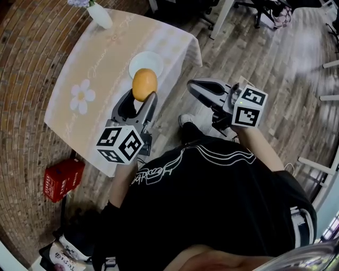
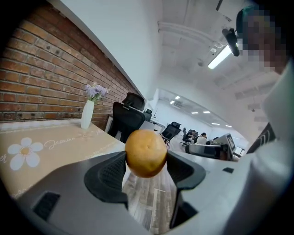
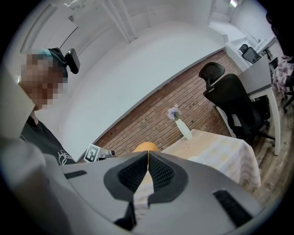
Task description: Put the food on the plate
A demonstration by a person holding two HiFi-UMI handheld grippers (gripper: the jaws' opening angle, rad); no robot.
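An orange (image 1: 144, 83) sits between the jaws of my left gripper (image 1: 142, 96), which is shut on it and holds it up in the air. In the left gripper view the orange (image 2: 145, 153) is pinched between the two dark pads (image 2: 108, 176). The white plate (image 1: 136, 64) lies on the cloth-covered table (image 1: 100, 69), just beyond the orange and partly hidden by it. My right gripper (image 1: 192, 86) hovers off the table's right side, above the floor, with its jaws shut on nothing (image 3: 148, 158). The orange (image 3: 146, 147) peeks over its jaws.
A white vase with purple flowers (image 1: 99, 15) stands at the table's far end. A red box (image 1: 62, 179) lies on the floor to the left of the person. Black office chairs (image 3: 234, 105) stand behind the table; more desks lie beyond.
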